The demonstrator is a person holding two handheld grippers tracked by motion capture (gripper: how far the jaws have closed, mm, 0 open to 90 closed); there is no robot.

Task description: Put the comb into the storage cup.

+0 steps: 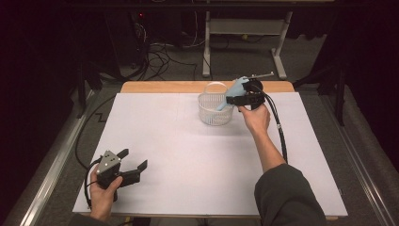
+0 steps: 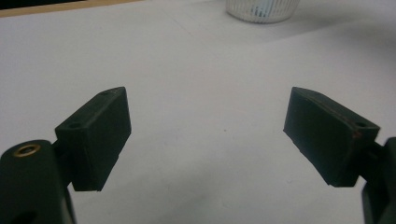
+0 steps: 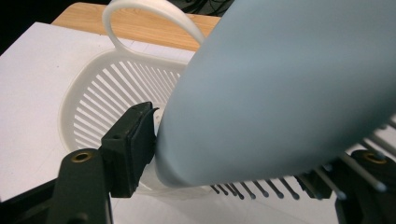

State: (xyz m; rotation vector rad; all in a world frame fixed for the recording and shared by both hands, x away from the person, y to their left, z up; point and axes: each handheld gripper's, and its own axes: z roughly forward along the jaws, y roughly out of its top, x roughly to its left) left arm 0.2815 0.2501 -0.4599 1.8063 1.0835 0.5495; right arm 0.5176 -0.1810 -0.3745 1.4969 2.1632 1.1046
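Hairbrush [image 3: 289, 93], pale blue, is pinched between the fingers [image 3: 130, 144] of the right gripper [image 1: 237, 100], held tilted above the near rim of a white basket [image 1: 214, 110]. In the right gripper view its smooth, rounded back looms large, matte and unmarked, narrowing toward the lower left where it presses against the left finger. Along its underside a row of thin pins [image 3: 275, 189] sticks out, each tipped with a small pale ball. From the high view the brush slants from the basket's mouth up and back toward the far edge of the desk [image 1: 155, 87], its blue body rising past the gripper; a thin pale rod shows beyond it, though whether that belongs to the brush I cannot tell.

The basket is round, slotted with narrow vertical ribs, and carries an arched handle [image 3: 149, 18] standing upright over its far side. It sits on the white sheet [image 1: 188, 160] covering the desk, toward the far middle.

The left gripper [image 1: 132, 160] is held near the front left corner of the sheet, well apart from the basket. Its fingers [image 2: 100, 135] are spread wide with nothing between them, only bare white sheet beneath.
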